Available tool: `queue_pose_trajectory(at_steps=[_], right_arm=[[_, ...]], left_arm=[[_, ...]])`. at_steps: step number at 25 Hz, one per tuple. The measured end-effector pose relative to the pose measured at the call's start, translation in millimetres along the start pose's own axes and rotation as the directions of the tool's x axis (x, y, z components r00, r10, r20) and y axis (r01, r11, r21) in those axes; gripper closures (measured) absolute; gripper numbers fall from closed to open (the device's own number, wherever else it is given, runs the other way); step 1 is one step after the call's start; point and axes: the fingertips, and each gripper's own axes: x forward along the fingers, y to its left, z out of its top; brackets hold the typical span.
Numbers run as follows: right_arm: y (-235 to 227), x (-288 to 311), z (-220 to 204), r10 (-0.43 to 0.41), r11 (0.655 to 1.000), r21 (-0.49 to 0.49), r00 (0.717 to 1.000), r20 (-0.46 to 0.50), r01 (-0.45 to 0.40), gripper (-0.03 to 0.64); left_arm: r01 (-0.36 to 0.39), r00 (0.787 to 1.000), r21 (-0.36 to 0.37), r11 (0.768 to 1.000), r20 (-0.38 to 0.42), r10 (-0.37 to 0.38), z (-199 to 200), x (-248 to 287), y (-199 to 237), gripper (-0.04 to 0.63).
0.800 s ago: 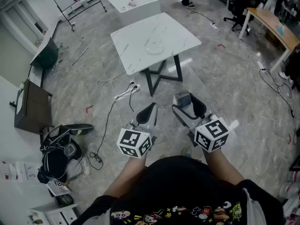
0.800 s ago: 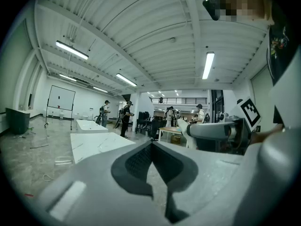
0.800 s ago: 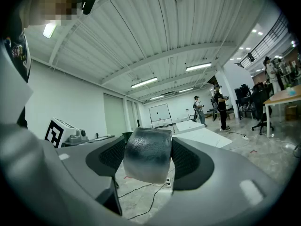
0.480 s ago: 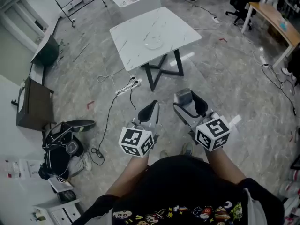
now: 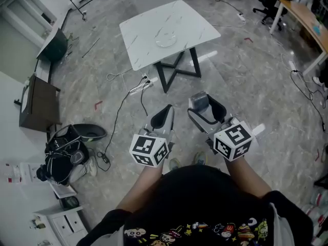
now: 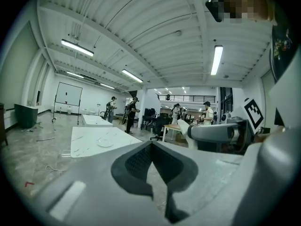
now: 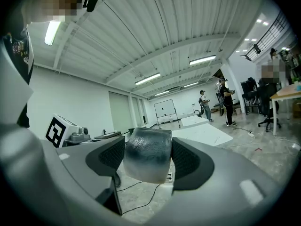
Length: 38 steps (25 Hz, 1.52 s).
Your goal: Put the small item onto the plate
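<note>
Grey small item point(image 7: 146, 160) clamped between both pads of right hand-held gripper point(image 5: 206, 108), carried in the air in front of the body, well apart from the tabletop point(image 5: 146, 53). Looks rounded and a bit soft, squeezed at the sides; material hard to tell.

Left hand-held gripper point(image 5: 165, 115) closed on itself, tips touching, nothing between them, held just beside the right one.

Step in hand, by judgement: carry phase. Item picked, not yet delivered. Standing off from the white marble-look tabletop, floor between.

Container: one plate point(image 5: 166, 40), pale or clear, near middle of tabletop. Looks bare, nothing seen in it, though small in head view. Nothing else made out on that tabletop.

Next move calls for: closing the gap to the tabletop, bringing right hand-held gripper over the plate, lowering until item rests on it, then parting the pads. Left one not needed.

Risk: cable point(image 5: 119, 118) on the floor along the way, so watch footing; plate may slide if nudged.
</note>
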Motion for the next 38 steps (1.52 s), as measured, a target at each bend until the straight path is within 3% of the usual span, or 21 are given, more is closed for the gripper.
queue_pose_trajectory(at_steps=[12,21,38], right_arm=[[-25.7,-12.9,-11.2,0.039,0.999,0.015,0.999,-0.005,-0.039,0.278],[-29.7,-14.2,-18.3,0.031,0.999,0.018,0.999,-0.02,-0.031,0.278],[-56.9,65.8,-14.9,-0.018,1.0,0.017,0.997,-0.076,0.019,0.279]], left_arm=[[-0.046,0.999,0.003,0.999,-0.027,0.047,-14.0,16.4,-20.8,0.595],[-0.027,0.999,-0.011,1.0,-0.029,0.026,-21.2,26.3,-23.6,0.595],[0.013,0.999,-0.051,0.999,-0.041,-0.015,-14.3,75.9,50.0,0.595]])
